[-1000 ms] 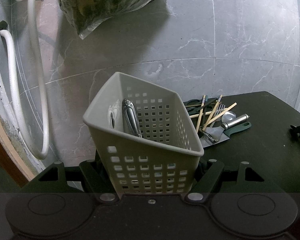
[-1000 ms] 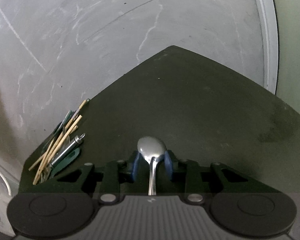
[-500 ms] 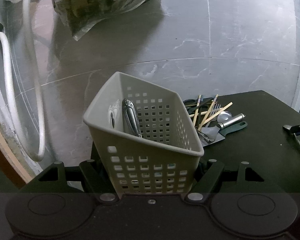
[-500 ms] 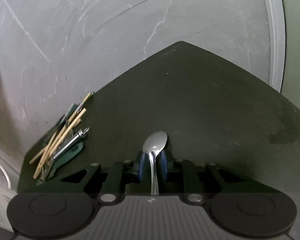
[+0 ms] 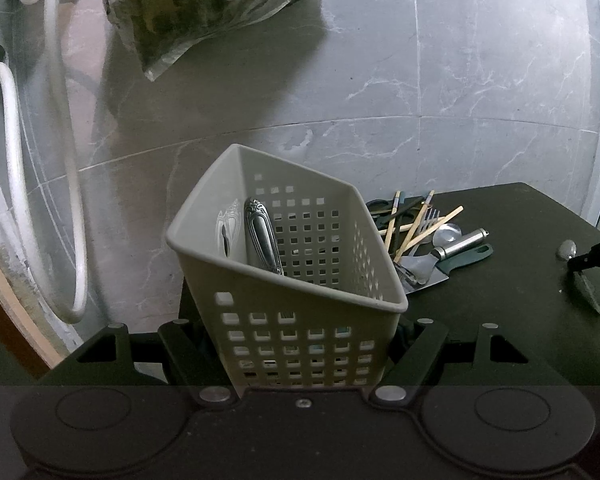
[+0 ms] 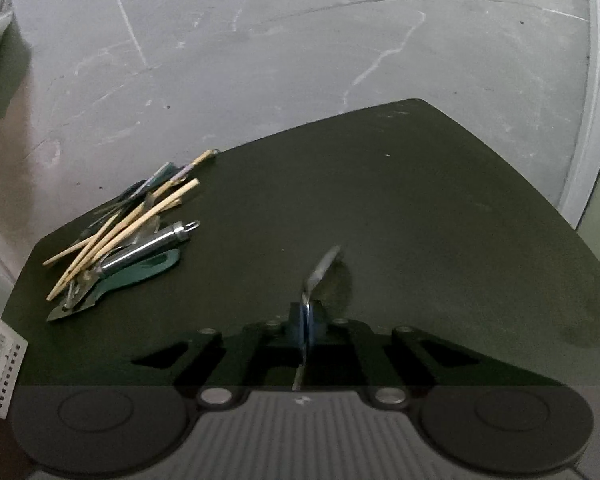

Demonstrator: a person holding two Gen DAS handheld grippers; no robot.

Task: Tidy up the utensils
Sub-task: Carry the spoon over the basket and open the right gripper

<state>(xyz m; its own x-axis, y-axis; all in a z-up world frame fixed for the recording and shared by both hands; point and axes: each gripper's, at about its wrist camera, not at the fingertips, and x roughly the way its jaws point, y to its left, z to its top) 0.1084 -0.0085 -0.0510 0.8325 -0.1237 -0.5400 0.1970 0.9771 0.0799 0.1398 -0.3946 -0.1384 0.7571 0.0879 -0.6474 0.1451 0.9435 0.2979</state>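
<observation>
Marble-veined grey floor tiles (image 5: 480, 80) fill the upper half of both views, with a pale skirting strip (image 6: 588, 120) curving down the 3 o'clock edge of the right wrist view. White hoses (image 5: 16, 184) loop down the wall at 9 o'clock in the left wrist view, and a clear plastic bag of dark greenish stuff (image 5: 204, 4) lies on the floor at 12 o'clock. Below the tiles sits a dark, matte tabletop (image 6: 420, 184), bare over most of its width. On its near edge the left gripper (image 5: 300, 344) clamps the lower walls of a beige perforated caddy (image 5: 284, 312), which stands tilted and holds an ornate silver handle (image 5: 262, 236) leaning against its inner wall. Just beyond the caddy, at 2 o'clock, lies a heap of utensils (image 5: 424, 236): wooden chopsticks, a fork, a steel-handled tool and a green-handled one, crossing each other. The right gripper (image 6: 306, 320) has just been closing and now pinches the stem of a spoon (image 6: 322, 268), blue pads tight on the metal, the bowl turned edge-on over the tabletop at centre.
</observation>
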